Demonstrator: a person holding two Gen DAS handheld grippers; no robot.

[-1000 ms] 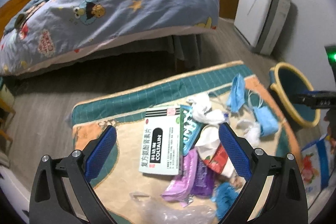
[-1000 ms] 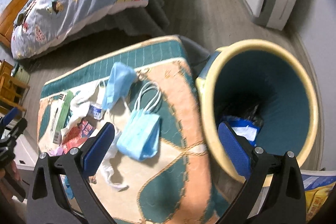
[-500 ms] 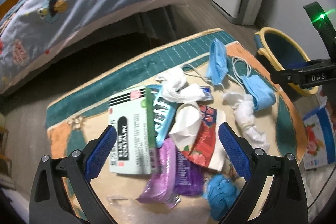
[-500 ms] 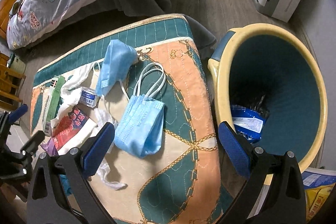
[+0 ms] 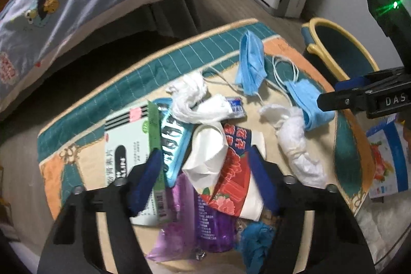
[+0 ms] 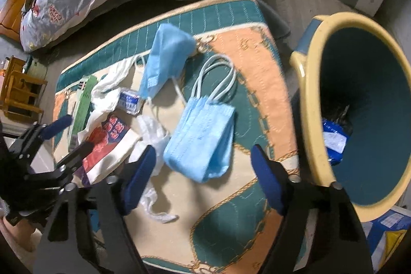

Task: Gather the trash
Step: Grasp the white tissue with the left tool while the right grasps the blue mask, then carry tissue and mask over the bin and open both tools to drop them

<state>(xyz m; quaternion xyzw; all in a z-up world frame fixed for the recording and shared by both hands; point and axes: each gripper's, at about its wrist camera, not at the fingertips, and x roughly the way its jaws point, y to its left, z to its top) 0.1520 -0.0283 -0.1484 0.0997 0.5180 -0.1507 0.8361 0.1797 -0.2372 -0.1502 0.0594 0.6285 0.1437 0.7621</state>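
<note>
The left tool (image 5: 205,166) hangs over a heap of trash on a quilted mat (image 5: 179,53), its jaws apart and just closing in, with a crumpled white tissue (image 5: 208,156) and a red packet (image 5: 235,171) between them, not clamped. A medicine box (image 5: 125,143) lies toward the mat's left edge. The right tool (image 6: 203,163), jaws also apart and narrowing, frames a folded blue mask (image 6: 203,135) near the mat's right edge without pressing it. A second mask (image 6: 167,55) lies near the far edge. The bin (image 6: 308,120) stands just beside the right edge.
</note>
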